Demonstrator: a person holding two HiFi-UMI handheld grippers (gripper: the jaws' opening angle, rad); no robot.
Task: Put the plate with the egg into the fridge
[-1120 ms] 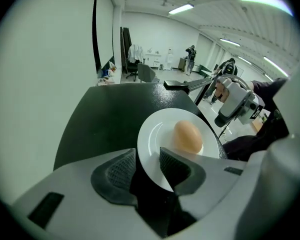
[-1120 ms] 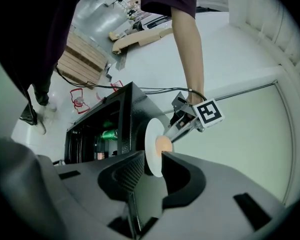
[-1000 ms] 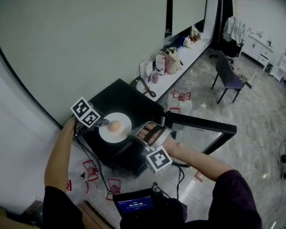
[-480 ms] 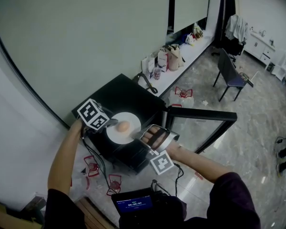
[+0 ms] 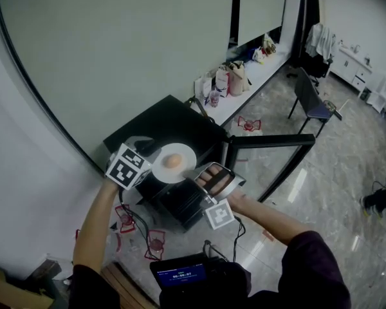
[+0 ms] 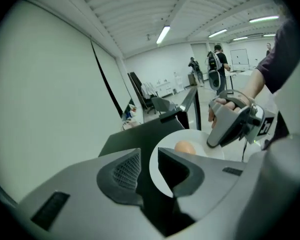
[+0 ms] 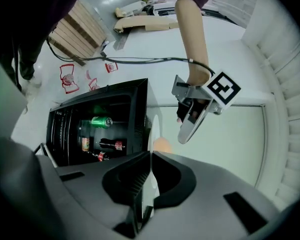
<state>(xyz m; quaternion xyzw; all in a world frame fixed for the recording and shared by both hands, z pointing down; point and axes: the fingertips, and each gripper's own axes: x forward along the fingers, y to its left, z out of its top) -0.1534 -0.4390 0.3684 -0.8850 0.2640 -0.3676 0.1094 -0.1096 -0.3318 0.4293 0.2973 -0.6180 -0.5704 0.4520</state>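
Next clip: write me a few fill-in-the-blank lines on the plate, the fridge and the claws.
On the plate lies an ____.
The fridge's door stands ____.
The ____ claw is shut on the plate's rim.
Inside the fridge lies a green ____.
Missing words: egg; open; right; can.

Fridge (image 5: 170, 118) stands open; drinks (image 7: 101, 121) occupy its shelves.
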